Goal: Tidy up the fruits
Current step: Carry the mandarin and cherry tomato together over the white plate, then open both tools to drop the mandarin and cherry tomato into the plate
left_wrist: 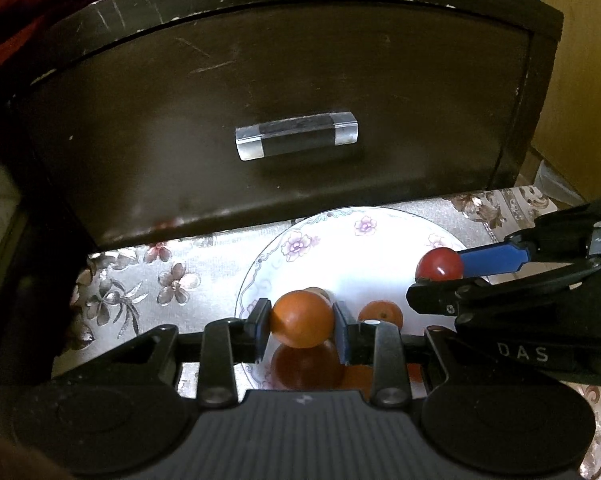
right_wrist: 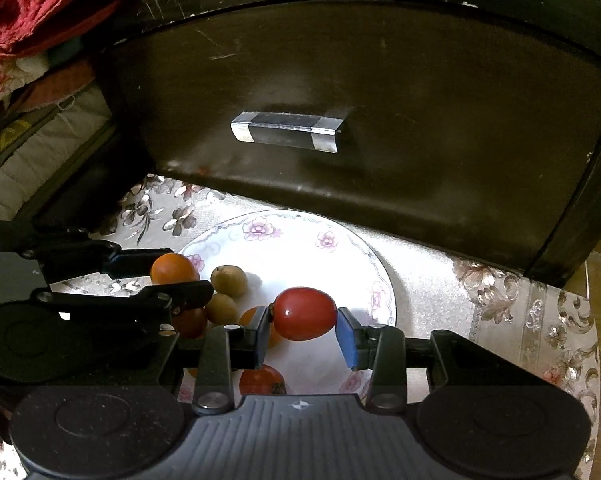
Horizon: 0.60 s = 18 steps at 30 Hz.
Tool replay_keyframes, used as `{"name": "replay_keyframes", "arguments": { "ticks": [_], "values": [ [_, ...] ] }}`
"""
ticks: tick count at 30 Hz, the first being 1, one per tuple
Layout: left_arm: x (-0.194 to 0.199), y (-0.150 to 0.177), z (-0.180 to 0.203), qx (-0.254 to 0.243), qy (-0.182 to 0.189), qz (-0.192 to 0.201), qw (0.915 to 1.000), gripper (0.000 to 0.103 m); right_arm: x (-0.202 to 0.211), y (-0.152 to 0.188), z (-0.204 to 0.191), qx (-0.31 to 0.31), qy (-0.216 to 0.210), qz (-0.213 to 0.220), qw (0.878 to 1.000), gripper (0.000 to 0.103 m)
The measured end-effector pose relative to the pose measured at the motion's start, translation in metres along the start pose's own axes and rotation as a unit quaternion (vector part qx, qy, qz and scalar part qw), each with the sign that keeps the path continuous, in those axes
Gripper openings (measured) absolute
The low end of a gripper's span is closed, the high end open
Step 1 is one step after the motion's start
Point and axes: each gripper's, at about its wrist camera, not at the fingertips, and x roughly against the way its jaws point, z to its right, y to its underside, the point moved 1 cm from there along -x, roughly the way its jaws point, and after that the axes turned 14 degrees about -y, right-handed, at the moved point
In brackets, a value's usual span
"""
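My left gripper [left_wrist: 301, 326] is shut on a small orange fruit [left_wrist: 302, 319] just above the white floral plate [left_wrist: 340, 240]. It also shows in the right wrist view [right_wrist: 172, 276], holding the orange fruit [right_wrist: 171, 269] at the plate's left rim. My right gripper [right_wrist: 304, 322] is shut on a red cherry tomato [right_wrist: 304, 314] above the plate [right_wrist: 300, 240]; in the left wrist view it [left_wrist: 436, 276] holds the tomato [left_wrist: 439, 265] at the plate's right. Two brown-green fruits [right_wrist: 229, 280], more orange fruits [left_wrist: 380, 314] and another red tomato [right_wrist: 262, 380] lie on the plate.
A dark wooden drawer front [left_wrist: 284, 92] with a glassy handle [left_wrist: 296, 140] stands close behind the plate. A floral tablecloth [right_wrist: 480, 300] covers the table. Red cloth and bedding [right_wrist: 40, 20] lie at the upper left.
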Motion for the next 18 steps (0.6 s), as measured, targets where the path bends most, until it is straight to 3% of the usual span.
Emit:
{"name": "replay_keyframes", "arguments": {
  "ticks": [15,18],
  "values": [
    [0.007,-0.004,-0.006,0.021,0.018,0.01,0.9996,0.04,0.008,-0.002,0.002,-0.006,0.005,0.02,1.0,0.041],
    [0.012,-0.005,-0.007,0.028,0.026,0.017,0.9991,0.044,0.013,-0.003,0.005,-0.011,0.009,0.027,1.0,0.042]
  ]
}}
